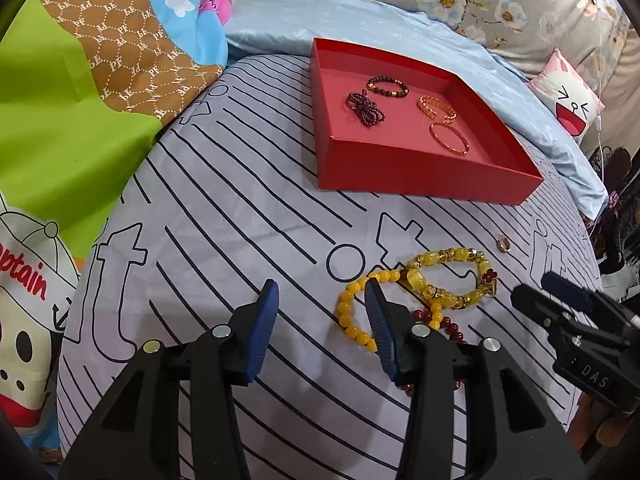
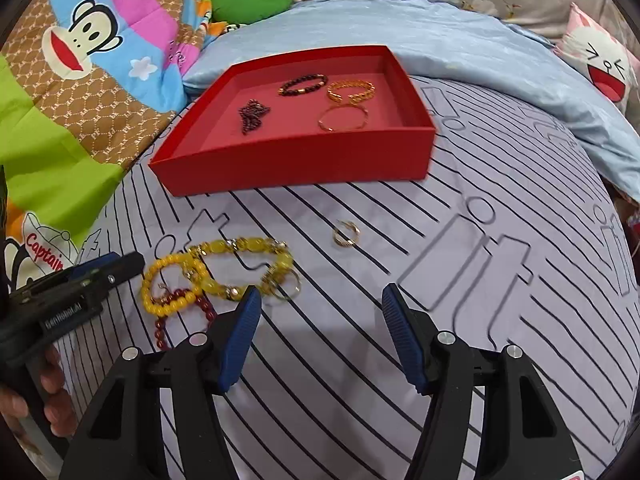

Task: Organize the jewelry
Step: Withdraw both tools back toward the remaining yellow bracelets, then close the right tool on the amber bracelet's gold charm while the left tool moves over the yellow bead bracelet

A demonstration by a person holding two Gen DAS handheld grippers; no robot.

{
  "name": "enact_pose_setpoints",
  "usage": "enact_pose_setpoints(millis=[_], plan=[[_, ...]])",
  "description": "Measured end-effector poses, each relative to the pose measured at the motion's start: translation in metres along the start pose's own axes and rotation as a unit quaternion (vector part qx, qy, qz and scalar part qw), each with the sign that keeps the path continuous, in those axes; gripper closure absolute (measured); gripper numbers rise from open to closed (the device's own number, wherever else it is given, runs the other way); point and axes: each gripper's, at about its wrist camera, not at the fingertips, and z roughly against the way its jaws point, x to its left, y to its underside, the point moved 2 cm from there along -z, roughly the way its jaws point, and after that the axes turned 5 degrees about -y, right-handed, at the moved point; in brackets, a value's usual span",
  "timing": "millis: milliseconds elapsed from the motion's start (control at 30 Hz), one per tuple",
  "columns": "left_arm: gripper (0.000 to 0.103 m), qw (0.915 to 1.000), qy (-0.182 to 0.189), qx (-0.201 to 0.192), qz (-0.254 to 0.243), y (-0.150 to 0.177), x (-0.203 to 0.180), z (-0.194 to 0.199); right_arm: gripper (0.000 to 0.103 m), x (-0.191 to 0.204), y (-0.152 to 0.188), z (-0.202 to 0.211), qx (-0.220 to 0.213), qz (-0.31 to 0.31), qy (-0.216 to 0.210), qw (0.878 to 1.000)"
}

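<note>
Striped pale bedsheet (image 1: 224, 216) serves as the work surface, with a red tray (image 1: 420, 168) lying on it toward the far side. Inside the tray: a dark beaded bracelet (image 1: 388, 86) at the back, a bunched dark bead strand (image 1: 364, 110) to its left, a gold chain-link bangle (image 1: 436, 108) to the right, and a thin gold bangle (image 1: 450, 138) nearest the tray's front wall; none of them touch one another clearly. On the sheet, nearer than the tray, a cluster of loose pieces: a small yellow bead bracelet (image 1: 356, 312), overlapped on its right by a larger yellow stone bracelet (image 1: 448, 276) with a red flower charm, and a dark red bead bracelet (image 1: 444, 322) partly under both. A small gold ring (image 2: 346, 234) lies alone on the sheet between the cluster and the tray, to the right of the cluster. Left gripper (image 1: 322, 300) hangs just above the sheet, jaws parted about halfway, nothing between them; its right finger overlaps the yellow bead bracelet in the left wrist view, contact cannot be judged. Right gripper (image 2: 322, 304) also stands parted, somewhat wider, with only bare sheet between its fingers, to the right of the cluster and nearer than the ring. Cartoon-print quilt (image 2: 80, 80) at far left; blue pillow (image 2: 460, 40) beyond the tray.
</note>
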Motion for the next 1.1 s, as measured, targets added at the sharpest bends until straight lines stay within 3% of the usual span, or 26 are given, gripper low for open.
enact_pose_setpoints(millis=[433, 533, 633, 1100], plan=[[0.061, 0.9998, -0.005, 0.006, -0.019, 0.002, -0.009, -0.014, 0.062, 0.021, -0.02, -0.041, 0.016, 0.028, -0.001, 0.999], [0.061, 0.9997, -0.006, 0.004, -0.025, 0.002, -0.01, -0.014, 0.076, 0.024, -0.016, -0.04, 0.014, 0.051, 0.016, 0.998], [0.061, 0.9996, -0.005, 0.003, -0.026, 0.003, -0.01, -0.013, 0.08, 0.02, -0.007, -0.034, 0.014, 0.05, 0.008, 0.999], [0.061, 0.9994, 0.005, 0.009, -0.033, 0.013, -0.019, -0.007, 0.08, 0.0, 0.032, -0.002, 0.024, 0.011, -0.023, 0.999]])
